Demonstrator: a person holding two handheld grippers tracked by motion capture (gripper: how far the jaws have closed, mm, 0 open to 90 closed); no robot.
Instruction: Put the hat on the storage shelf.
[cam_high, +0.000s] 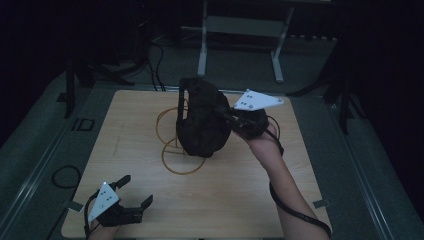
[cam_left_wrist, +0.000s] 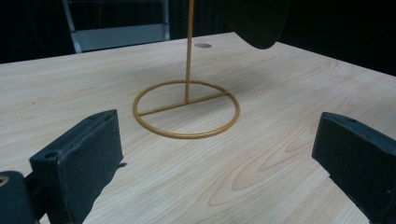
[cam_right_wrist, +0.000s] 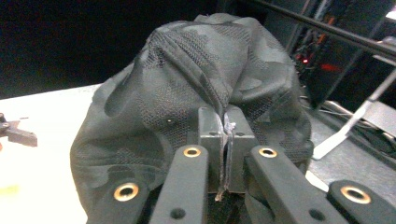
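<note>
We are lifting the dark cap over the gold wire stand, right gripper pinching thin fabric that may slip, left gripper spread empty.

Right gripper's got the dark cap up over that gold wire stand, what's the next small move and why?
Probably lower the dark camouflage mesh cap onto the gold wire stand: the right gripper is shut on its fabric, holding it above the stand's post, while the left gripper waits open near the wooden table edge.
</note>
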